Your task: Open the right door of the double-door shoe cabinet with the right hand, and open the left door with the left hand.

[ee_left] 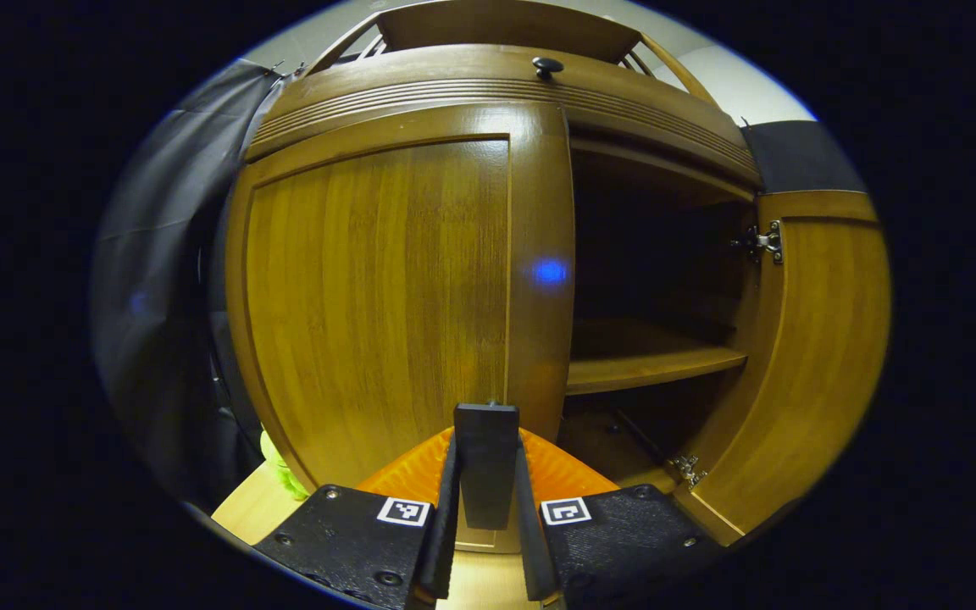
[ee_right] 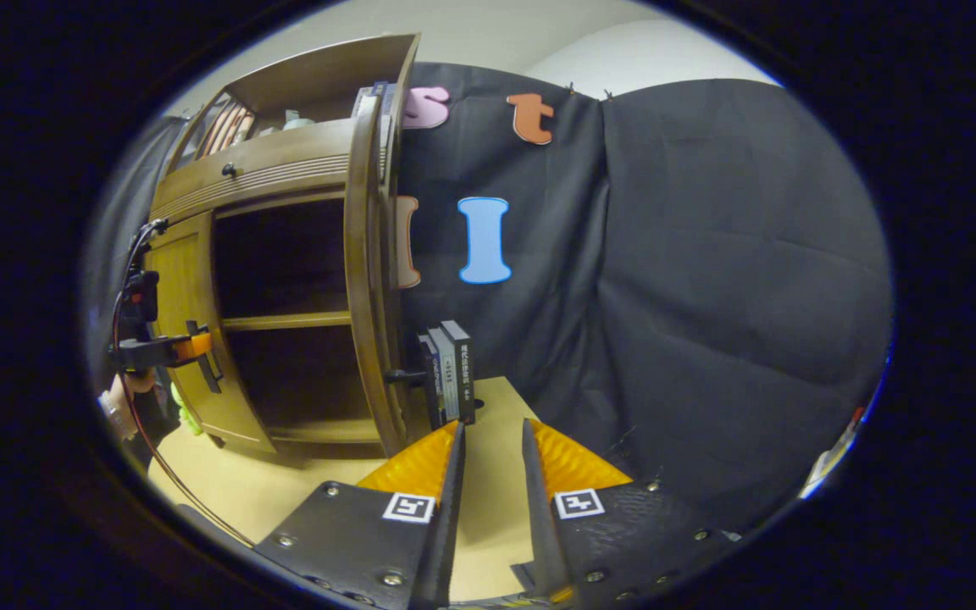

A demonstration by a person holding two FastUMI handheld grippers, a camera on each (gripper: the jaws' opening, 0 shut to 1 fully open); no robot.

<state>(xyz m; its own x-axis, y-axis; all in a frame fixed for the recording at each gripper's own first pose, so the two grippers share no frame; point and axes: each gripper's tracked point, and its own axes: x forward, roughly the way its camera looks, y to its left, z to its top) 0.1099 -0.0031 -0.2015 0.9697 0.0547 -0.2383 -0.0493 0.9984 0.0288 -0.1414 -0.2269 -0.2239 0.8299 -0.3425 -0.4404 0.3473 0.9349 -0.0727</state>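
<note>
The brown wooden shoe cabinet [ee_left: 496, 85] looms close in the left gripper view. Its left door [ee_left: 378, 296] lies flat across the front. My left gripper [ee_left: 488, 440] is shut on that door's black handle [ee_left: 486, 474]. The right door [ee_left: 818, 356] hangs swung wide open, baring a dark interior with a shelf [ee_left: 649, 364]. In the right gripper view the right door [ee_right: 367, 280] stands edge-on, its black handle [ee_right: 399, 374] sticking out. My right gripper [ee_right: 492, 432] hovers off to the right of it, slightly open, holding nothing. The left gripper [ee_right: 168, 349] sits at the left door [ee_right: 187, 280].
Several dark books [ee_right: 450, 373] stand upright on the pale table [ee_right: 302, 491] just behind the open right door. A black knob [ee_left: 547, 65] marks the drawer above the doors. Something bright green [ee_left: 280, 466] lies by the cabinet's lower left corner. A hand [ee_right: 119, 402] holds the left gripper.
</note>
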